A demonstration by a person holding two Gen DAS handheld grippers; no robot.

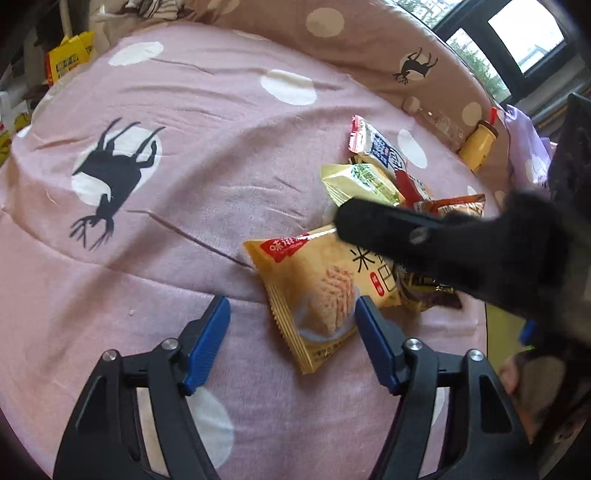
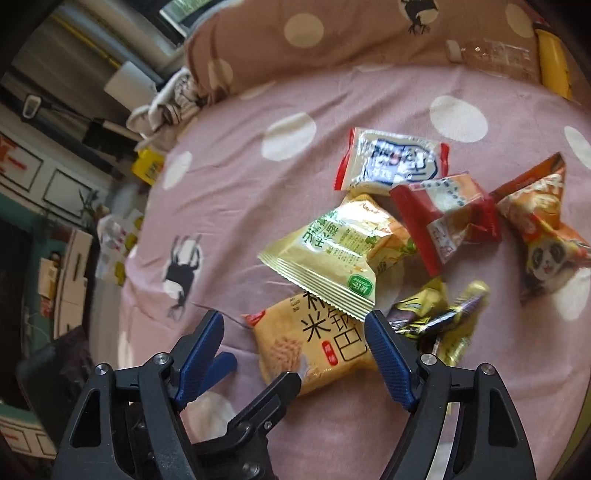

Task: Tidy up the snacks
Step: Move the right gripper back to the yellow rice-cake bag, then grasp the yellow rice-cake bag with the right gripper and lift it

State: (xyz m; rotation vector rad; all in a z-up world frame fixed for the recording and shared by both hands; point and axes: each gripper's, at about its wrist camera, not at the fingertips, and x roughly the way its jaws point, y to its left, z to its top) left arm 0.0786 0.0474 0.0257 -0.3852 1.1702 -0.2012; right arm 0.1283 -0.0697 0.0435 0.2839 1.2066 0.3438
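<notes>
Snack packets lie heaped on a pink bedsheet [image 1: 184, 229]. My left gripper [image 1: 293, 317] is open over the near end of an orange rice-cracker packet [image 1: 314, 291]; its right pad sits at the packet's edge and its left pad is clear of it. My right gripper [image 2: 295, 328] hangs open above the same packet [image 2: 317, 350], with the left gripper [image 2: 255, 371] below it. Behind lie a green-and-yellow packet [image 2: 332, 251], a white-and-red one [image 2: 391, 162], a red one [image 2: 447, 221], a panda packet [image 2: 543, 236] and gold wrappers [image 2: 439, 314]. A blurred black right finger [image 1: 373, 221] crosses the pile.
A brown dotted pillow [image 2: 295, 37] borders the far side, with a clear bottle [image 2: 491, 55] and a yellow bottle [image 2: 552, 62] against it. Yellow bags [image 1: 70, 59] sit beyond the bed's left edge. A window [image 1: 524, 33] is at the back right.
</notes>
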